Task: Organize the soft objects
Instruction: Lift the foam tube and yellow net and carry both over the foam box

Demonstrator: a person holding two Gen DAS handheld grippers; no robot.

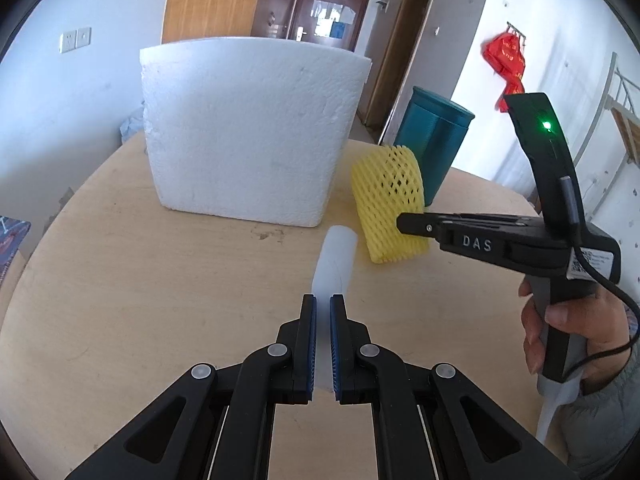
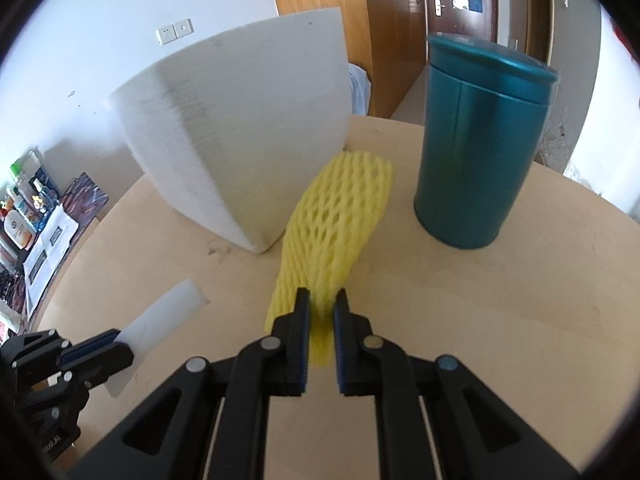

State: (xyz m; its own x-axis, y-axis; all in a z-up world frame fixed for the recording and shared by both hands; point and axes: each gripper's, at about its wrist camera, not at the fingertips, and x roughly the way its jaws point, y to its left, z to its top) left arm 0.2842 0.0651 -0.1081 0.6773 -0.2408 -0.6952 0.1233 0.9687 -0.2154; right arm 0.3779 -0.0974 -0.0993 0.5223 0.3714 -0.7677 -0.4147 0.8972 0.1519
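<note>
Two grips set | left gripper (image 1: pixel 323 340) jaws clamp white foam sheet (image 1: pixel 335 258), low over tabletop (image 1: pixel 120 260) | right gripper (image 2: pixel 322 340) jaws pinch yellow foam net (image 2: pixel 336 220) beside foam box (image 1: pixel 248 128) | step: pick-up | next, likely: carry both to box, gently.

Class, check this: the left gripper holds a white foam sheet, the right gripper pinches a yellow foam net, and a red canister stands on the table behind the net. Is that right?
Not quite: the canister is teal, not red, as the right wrist view shows. The rest holds: the left gripper holds the white foam sheet, and the right gripper pinches the yellow foam net on the table.
</note>
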